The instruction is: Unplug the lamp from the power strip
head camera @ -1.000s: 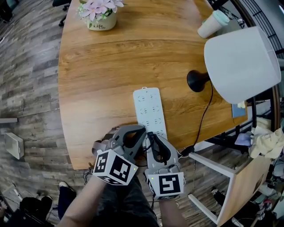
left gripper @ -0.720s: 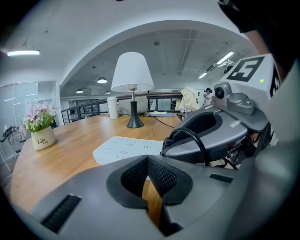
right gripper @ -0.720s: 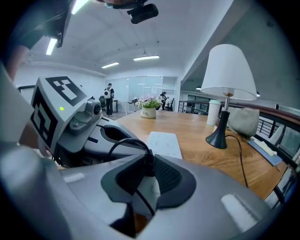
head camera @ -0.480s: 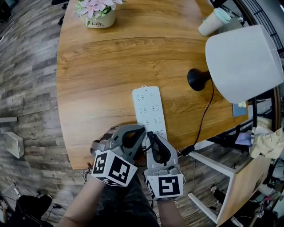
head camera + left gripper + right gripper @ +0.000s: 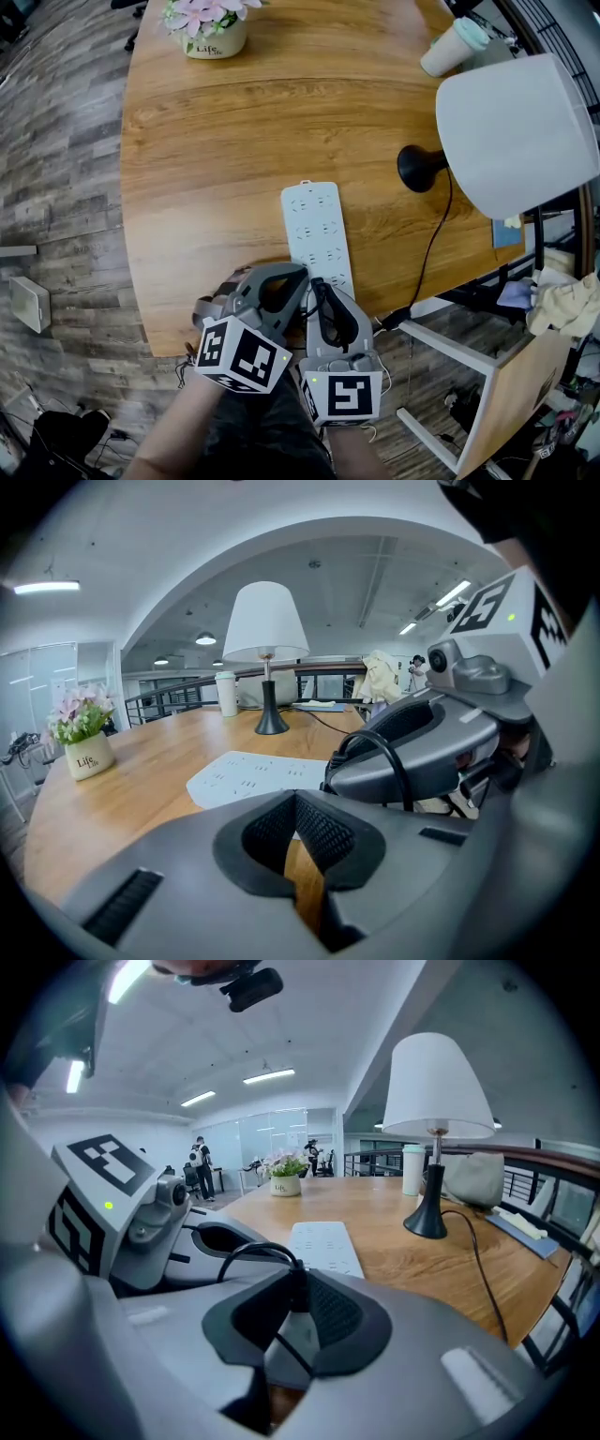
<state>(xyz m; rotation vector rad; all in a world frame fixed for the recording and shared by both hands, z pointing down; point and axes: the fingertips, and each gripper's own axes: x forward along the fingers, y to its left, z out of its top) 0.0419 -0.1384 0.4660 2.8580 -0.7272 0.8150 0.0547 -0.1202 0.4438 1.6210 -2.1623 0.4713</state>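
The white power strip (image 5: 316, 237) lies lengthwise on the wooden table (image 5: 216, 159), its near end by both grippers. The lamp has a white shade (image 5: 517, 131) and a black base (image 5: 418, 169). Its black cord (image 5: 432, 246) runs off the table's right edge and back toward the grippers. My right gripper (image 5: 326, 305) (image 5: 292, 1290) is at the strip's near end, shut on a black plug (image 5: 294, 1288) from which a cord loops up. My left gripper (image 5: 284, 283) (image 5: 295, 803) is just left of it at the table edge, its pads meeting with nothing seen between them.
A flower pot (image 5: 211, 33) stands at the far left of the table and a lidded cup (image 5: 452, 47) at the far right behind the lamp. A white chair frame (image 5: 469, 375) stands off the table's right edge. Wood floor lies to the left.
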